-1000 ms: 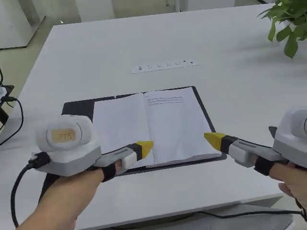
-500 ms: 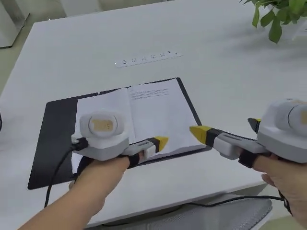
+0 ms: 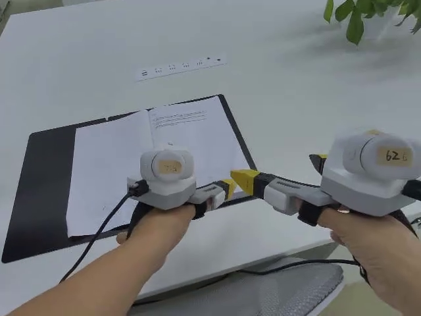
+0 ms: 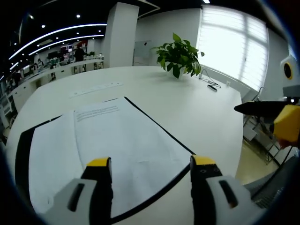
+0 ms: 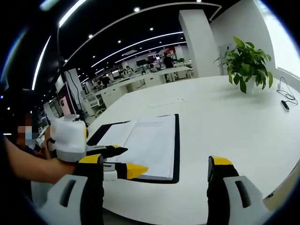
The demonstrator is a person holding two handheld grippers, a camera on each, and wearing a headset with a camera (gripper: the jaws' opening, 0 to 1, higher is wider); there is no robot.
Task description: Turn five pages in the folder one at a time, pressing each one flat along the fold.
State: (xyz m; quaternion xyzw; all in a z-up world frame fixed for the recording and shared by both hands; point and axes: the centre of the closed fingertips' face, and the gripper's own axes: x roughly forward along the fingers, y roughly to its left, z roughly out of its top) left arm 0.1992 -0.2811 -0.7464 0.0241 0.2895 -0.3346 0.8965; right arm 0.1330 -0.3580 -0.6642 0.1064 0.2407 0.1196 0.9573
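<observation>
While both grippers hang over the near edge of the white table (image 3: 296, 85), the folder (image 3: 99, 171) lies open and flat on it, just ahead of the person's hands. Its cover is black, showing as a broad strip on the left and only a thin border along the right and near sides. Two white sheets lie face up, meeting at a fold (image 3: 152, 141) that runs away from the person. The right page (image 3: 197, 138) carries a few lines of small print at its top and is otherwise blank; the left page (image 3: 105, 164) looks plain.

The left gripper (image 4: 151, 164) sits over the near right part of the folder. Its yellow-tipped jaws are spread wide with nothing between them, and in its own view they frame the lower edge of the right page. Whether they touch the paper cannot be told. A black cable (image 3: 99, 230) trails from it towards the person.

The right gripper (image 5: 157, 160) is off the folder's near right corner, over bare table, jaws likewise wide apart and empty. In the head view one of its yellow tips lies just beside the left gripper's tip.

Beyond the folder a pale socket strip (image 3: 181, 66) lies on the table, and a green plant (image 3: 355, 16) stands at the far right.
</observation>
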